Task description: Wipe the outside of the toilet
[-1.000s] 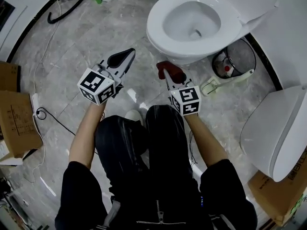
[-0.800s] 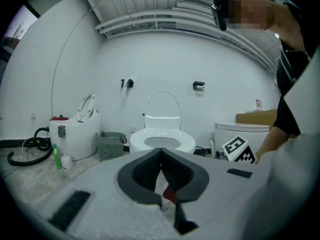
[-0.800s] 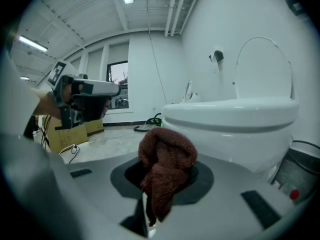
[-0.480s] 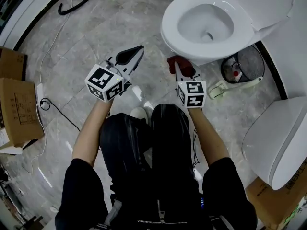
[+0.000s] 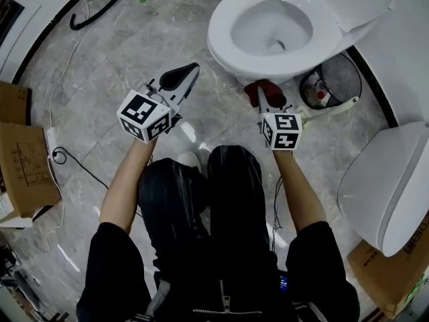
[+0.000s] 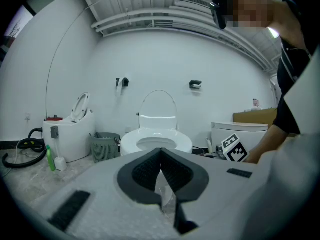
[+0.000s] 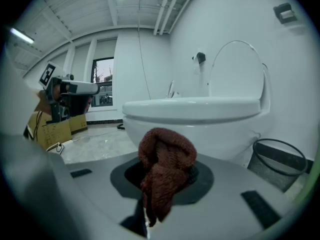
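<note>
A white toilet (image 5: pixel 268 29) stands open at the top of the head view, its lid raised; it also shows as a toilet (image 6: pixel 156 140) ahead in the left gripper view and as a toilet bowl (image 7: pixel 200 121) close in the right gripper view. My right gripper (image 5: pixel 263 92) is shut on a dark red cloth (image 5: pixel 264 89), just below the bowl's front right side. The red cloth (image 7: pixel 165 171) bunches between the jaws, a short way from the bowl. My left gripper (image 5: pixel 182 78) is shut with nothing in it, left of the bowl above the floor.
A black waste bin (image 5: pixel 332 79) and a toilet brush holder (image 5: pixel 295 119) sit right of the toilet. A second white toilet (image 5: pixel 385 186) stands at the right. Cardboard boxes (image 5: pixel 23 159) and a cable (image 5: pixel 67 159) lie left. A grey basket (image 6: pixel 105 146) is beside the toilet.
My right gripper with the cloth has moved right and up toward the toilet bowl's side. The left gripper has stayed roughly in place.
</note>
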Action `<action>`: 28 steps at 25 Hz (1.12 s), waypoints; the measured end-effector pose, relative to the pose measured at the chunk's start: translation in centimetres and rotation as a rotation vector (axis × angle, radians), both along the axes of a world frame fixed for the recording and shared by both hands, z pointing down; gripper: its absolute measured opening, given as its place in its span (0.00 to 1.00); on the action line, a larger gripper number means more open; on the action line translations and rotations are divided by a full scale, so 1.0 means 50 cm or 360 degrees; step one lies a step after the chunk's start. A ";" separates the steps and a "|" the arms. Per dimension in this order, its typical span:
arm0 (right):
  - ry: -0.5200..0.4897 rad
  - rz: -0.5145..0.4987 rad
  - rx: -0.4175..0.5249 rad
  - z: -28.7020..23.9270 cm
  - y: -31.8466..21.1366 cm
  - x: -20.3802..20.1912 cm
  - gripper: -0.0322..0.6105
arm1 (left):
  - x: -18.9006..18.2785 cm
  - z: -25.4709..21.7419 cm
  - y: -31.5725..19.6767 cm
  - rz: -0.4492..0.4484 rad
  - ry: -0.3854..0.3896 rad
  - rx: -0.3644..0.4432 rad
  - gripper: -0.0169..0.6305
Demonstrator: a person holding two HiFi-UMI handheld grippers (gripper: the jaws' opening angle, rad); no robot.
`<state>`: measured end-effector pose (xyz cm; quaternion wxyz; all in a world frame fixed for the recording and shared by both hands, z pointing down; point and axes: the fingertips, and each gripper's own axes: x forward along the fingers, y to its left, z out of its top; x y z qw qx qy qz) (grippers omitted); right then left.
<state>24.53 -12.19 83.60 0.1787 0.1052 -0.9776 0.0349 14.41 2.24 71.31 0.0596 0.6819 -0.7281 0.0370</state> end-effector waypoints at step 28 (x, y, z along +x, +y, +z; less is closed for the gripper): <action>0.0267 0.0646 -0.0044 0.041 -0.437 0.110 0.17 | -0.014 0.004 -0.020 0.0066 -0.0106 -0.0086 0.03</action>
